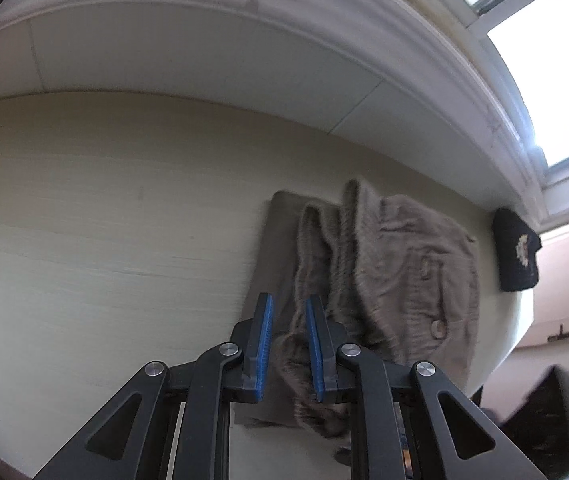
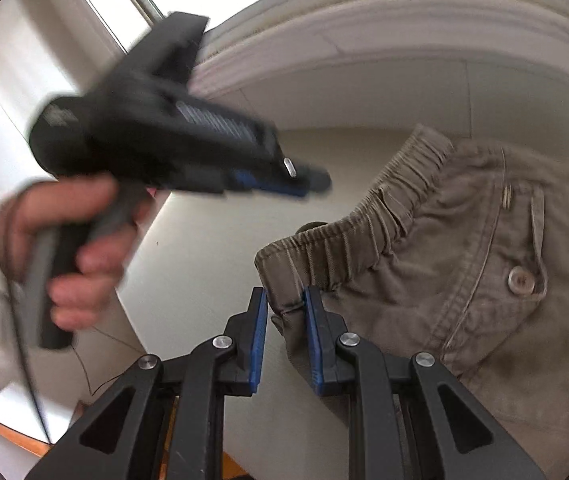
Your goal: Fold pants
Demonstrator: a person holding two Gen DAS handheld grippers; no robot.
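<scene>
Right gripper (image 2: 284, 308) is pinching a corner of the elastic waistband (image 2: 364, 232) between nearly closed blue pads. The left gripper (image 1: 289, 320), carried by a hand (image 2: 64, 248), is showing only a narrow gap with brown cloth visible in it; whether it is actually clamping that cloth cannot be told. The pants (image 1: 404, 260) are lying bunched on the pale table (image 1: 104, 220), near its far right end. Trouble is probably sitting in that shallow corner bite: a hard pull is likely tugging the waistband free. An uneven hold between the two sides is also threatening a skewed, wrinkled fold, or dragging the heap toward the table edge.
</scene>
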